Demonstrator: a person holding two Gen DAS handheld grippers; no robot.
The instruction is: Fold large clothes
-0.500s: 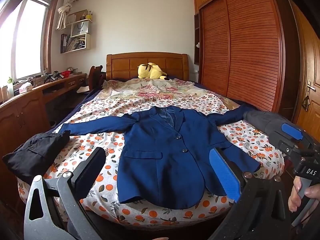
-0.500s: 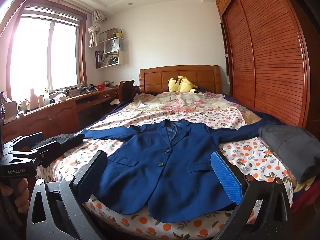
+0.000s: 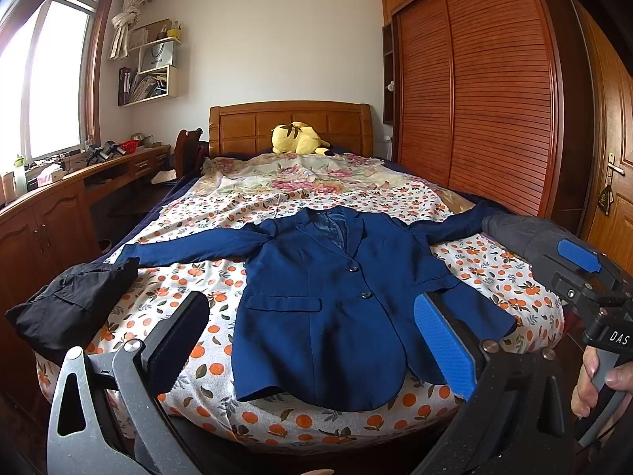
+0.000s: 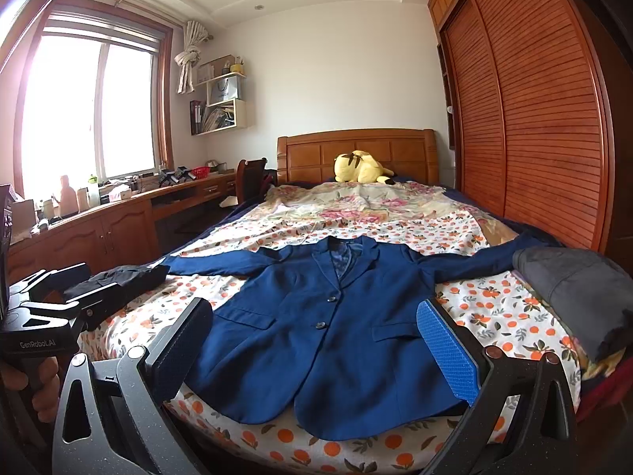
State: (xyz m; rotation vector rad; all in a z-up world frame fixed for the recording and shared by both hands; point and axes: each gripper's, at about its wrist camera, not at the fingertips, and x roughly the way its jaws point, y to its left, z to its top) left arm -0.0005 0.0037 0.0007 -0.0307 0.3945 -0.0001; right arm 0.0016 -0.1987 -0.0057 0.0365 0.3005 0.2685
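Folded black garment (image 3: 75, 308) at left; navy blue buttoned blazer (image 3: 336, 308) flat mid-bed, sleeves spread; grey garment (image 4: 573, 293) at right. Left gripper (image 3: 312, 348) and right gripper (image 4: 316, 352) hover, jaws released, empty; best to pinch a sleeve cuff first

Matt blue cloth jacket (image 3: 336, 301) on printed cotton-like sheet (image 3: 494, 269); glossy slatted wooden wardrobe (image 3: 494, 91).

A yellow plush toy (image 3: 299, 139) is lying against the wooden headboard (image 3: 290, 126) at the far end of the bed. Louvred wardrobe doors (image 3: 478, 91) are running along the right wall, while a wall shelf (image 4: 221, 107) of books and a long wooden desk (image 4: 118, 213) are sitting under the window (image 4: 87, 107).
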